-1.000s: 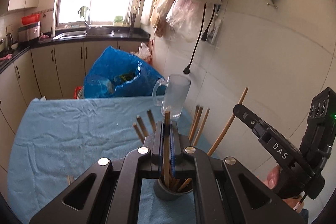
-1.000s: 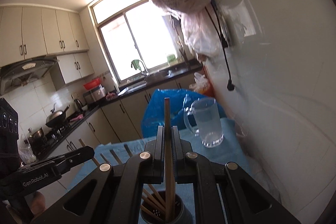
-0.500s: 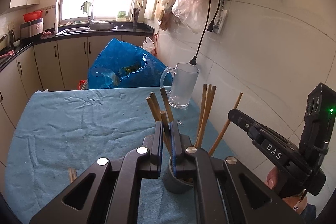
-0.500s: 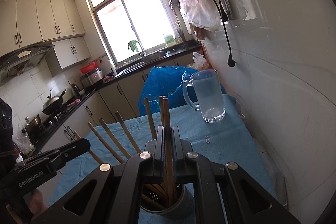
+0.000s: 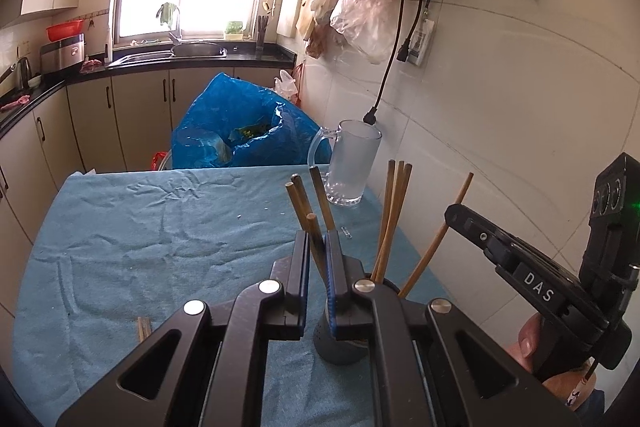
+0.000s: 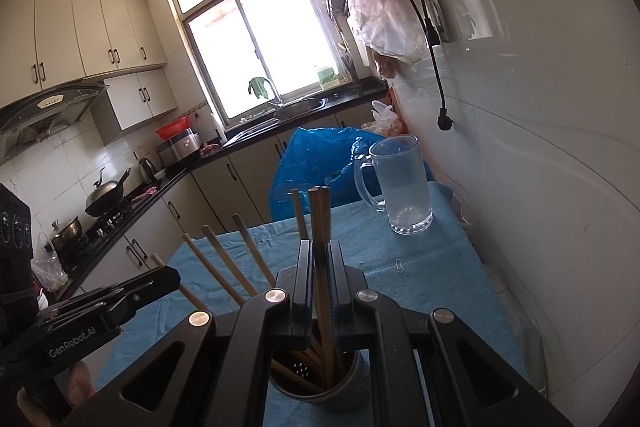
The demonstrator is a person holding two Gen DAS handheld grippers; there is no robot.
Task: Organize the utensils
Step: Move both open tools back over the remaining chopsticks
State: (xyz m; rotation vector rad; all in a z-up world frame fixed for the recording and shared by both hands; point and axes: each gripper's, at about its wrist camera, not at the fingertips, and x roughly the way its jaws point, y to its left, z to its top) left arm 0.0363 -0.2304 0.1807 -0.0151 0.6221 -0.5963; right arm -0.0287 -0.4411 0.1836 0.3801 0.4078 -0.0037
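Note:
A grey utensil holder (image 5: 340, 347) stands on the blue tablecloth (image 5: 160, 227) with several wooden chopsticks (image 5: 394, 211) leaning out of it. My left gripper (image 5: 317, 251) is just above the holder, its jaws a little apart around a chopstick (image 5: 314, 235) that stands in the holder. My right gripper (image 6: 320, 259) is over the same holder (image 6: 320, 383), jaws slightly apart around a chopstick (image 6: 320, 227) standing in it. Each gripper shows at the edge of the other's view.
A glass mug (image 5: 352, 167) stands at the table's far right by the tiled wall. A blue plastic bag (image 5: 240, 131) sits behind the table. A paper clip (image 5: 347, 232) and a loose chopstick pair (image 5: 143, 327) lie on the cloth.
Both grippers lowered their chopsticks into the holder and the jaws have loosened. The chopsticks now stand lower among the others.

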